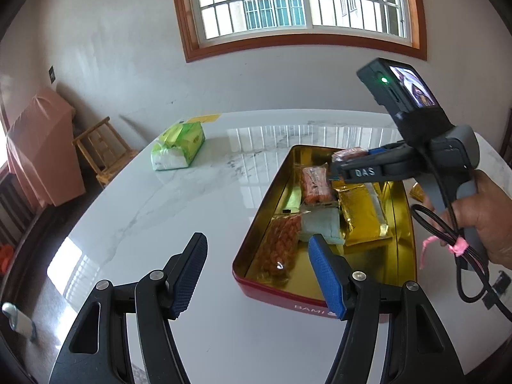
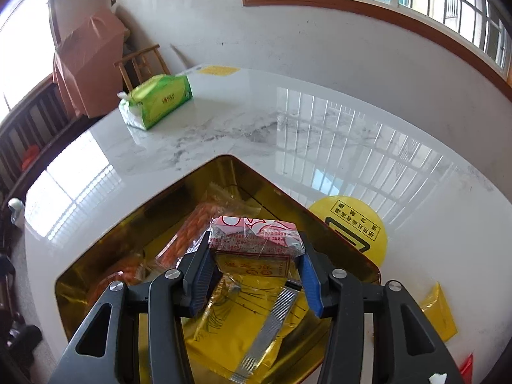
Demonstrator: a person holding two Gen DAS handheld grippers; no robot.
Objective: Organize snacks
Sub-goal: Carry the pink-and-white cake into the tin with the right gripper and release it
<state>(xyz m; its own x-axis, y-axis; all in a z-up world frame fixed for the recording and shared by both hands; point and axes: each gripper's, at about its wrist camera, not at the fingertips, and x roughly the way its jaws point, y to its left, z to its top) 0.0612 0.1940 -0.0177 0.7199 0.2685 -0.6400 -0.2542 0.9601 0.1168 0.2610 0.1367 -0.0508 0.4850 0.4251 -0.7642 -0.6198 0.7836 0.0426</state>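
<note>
A small rectangular snack wrapped in red-and-white printed clear film (image 2: 256,236) is clamped between the blue ribbed pads of the right gripper (image 2: 254,275); its print is too small to be read. It is held above the rectangular tin with a gold interior and red outer wall (image 1: 281,294), on which "BAMI" can be read. "DAS" is marked on the right gripper's black body as seen in the left wrist view. The jaws of the left gripper (image 1: 260,276) are spread wide, with nothing between them, at the tin's near edge. Inside the tin lie a gold foil packet (image 1: 361,214), a pale green packet (image 1: 320,225) and two clear packets of orange snacks (image 1: 281,246). A green tissue pack (image 2: 156,100) lies well apart on the glossy white marble table (image 2: 224,121). A round yellow sticker (image 2: 355,227) bears characters that cannot be made out.
</note>
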